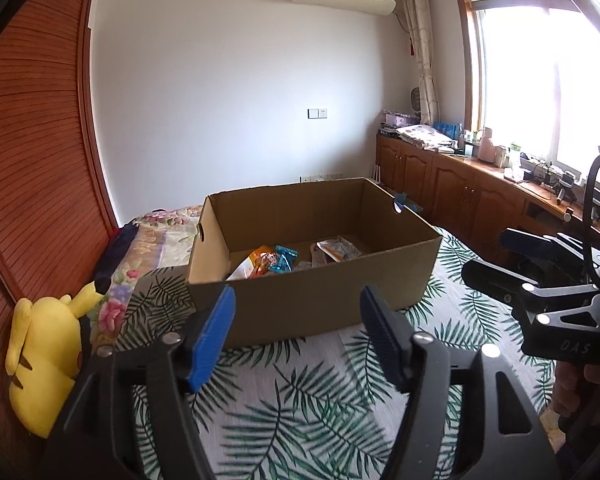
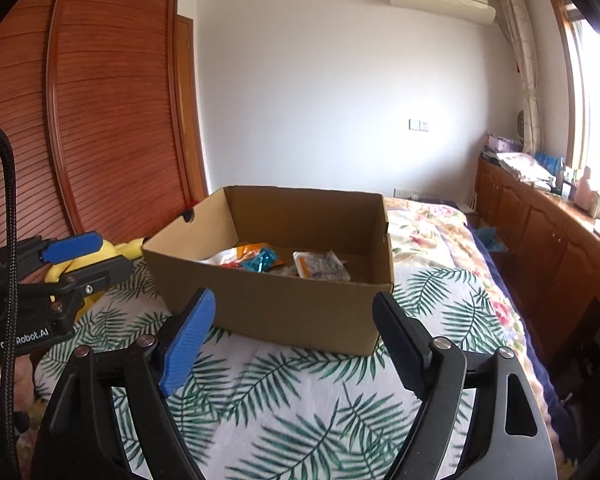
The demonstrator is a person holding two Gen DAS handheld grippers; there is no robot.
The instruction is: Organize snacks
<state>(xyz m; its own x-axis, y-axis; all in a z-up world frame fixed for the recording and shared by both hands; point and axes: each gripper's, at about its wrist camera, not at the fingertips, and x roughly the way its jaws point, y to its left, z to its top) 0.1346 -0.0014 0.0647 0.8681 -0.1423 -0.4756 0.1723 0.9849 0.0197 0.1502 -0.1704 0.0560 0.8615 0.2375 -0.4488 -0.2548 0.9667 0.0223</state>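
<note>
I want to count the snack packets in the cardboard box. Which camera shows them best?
The right wrist view: it looks over the cardboard box wall onto the snack packets, orange, blue and white. The left wrist view shows the same snack packets, but the near wall hides their lower parts.

Box top is open, clear way in from above; near wall blocks a low approach. Leaf-print cover in front is bare. Yellow plush crowds left side (w/ wardrobe behind).
</note>
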